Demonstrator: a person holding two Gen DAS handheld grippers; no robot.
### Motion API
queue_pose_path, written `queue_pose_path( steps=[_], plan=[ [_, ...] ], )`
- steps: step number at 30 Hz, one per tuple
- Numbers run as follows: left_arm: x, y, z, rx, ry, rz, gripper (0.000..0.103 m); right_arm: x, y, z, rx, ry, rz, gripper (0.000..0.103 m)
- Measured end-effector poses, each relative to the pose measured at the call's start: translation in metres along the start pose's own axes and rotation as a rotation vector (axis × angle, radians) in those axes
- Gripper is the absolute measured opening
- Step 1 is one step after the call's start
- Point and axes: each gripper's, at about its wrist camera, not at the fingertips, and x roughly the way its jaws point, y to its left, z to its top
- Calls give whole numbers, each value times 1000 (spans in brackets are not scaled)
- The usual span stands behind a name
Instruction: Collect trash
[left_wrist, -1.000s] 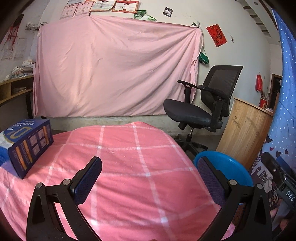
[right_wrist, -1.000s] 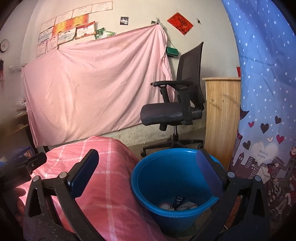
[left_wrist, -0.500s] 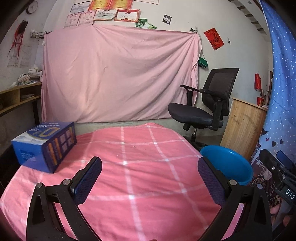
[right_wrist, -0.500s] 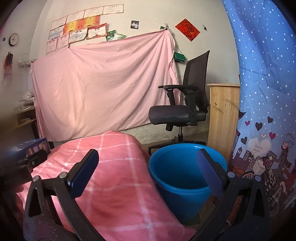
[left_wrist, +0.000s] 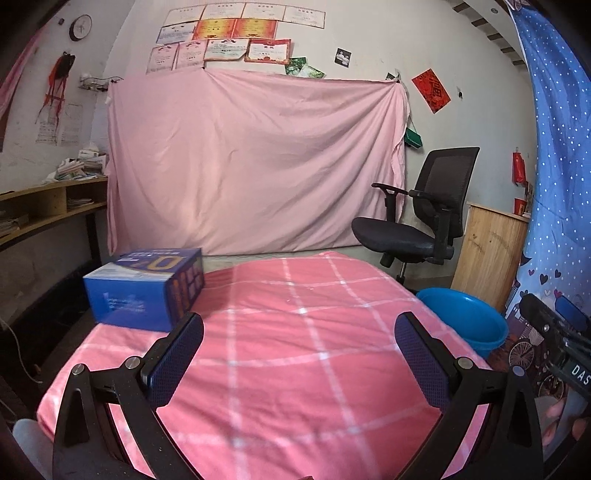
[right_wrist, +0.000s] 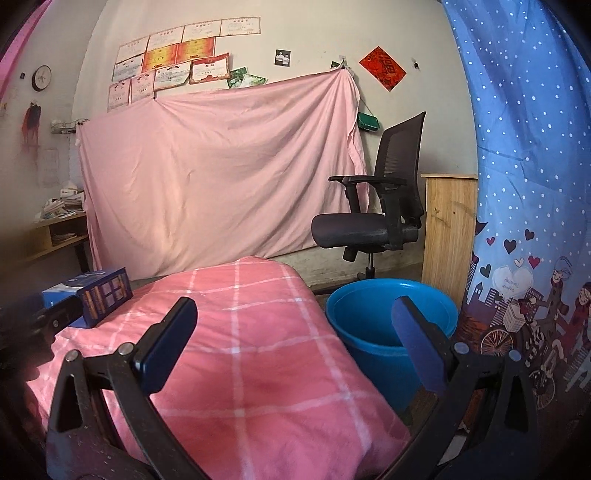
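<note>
On the far left a wooden shelf (left_wrist: 48, 206) ran along the wall, stacked with papers. A blue box (left_wrist: 146, 286) sat on the left part of the pink checked cloth (left_wrist: 295, 350), just beyond the left gripper's (left_wrist: 299, 350) left finger. That gripper hovered over the cloth with its fingers (left_wrist: 173, 363) spread wide and nothing between them. A pink sheet (left_wrist: 255, 162) hung on the back wall behind the table. To the right of the cloth stood a black office chair (left_wrist: 417, 218), and nearer, beside the table's right edge, the blue bucket (right_wrist: 391, 325) rested on the floor; its inside could not be seen from either view, so whether trash lay in it could not be told. The right gripper (right_wrist: 295, 347) was held above the table's right edge, released and empty, its right finger (right_wrist: 417, 350) in front of the bucket's rim. A wooden cabinet (right_wrist: 448, 229) and a blue patterned curtain (right_wrist: 524, 184) closed the right side
</note>
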Motion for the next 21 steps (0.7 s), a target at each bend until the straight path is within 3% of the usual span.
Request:
queue_pose_path(
  steps=[21],
  plan=[
    [-66, 22, -36, -28, -11, 8, 102, -66, 43, -29, -90, -35, -48, 103]
  ],
)
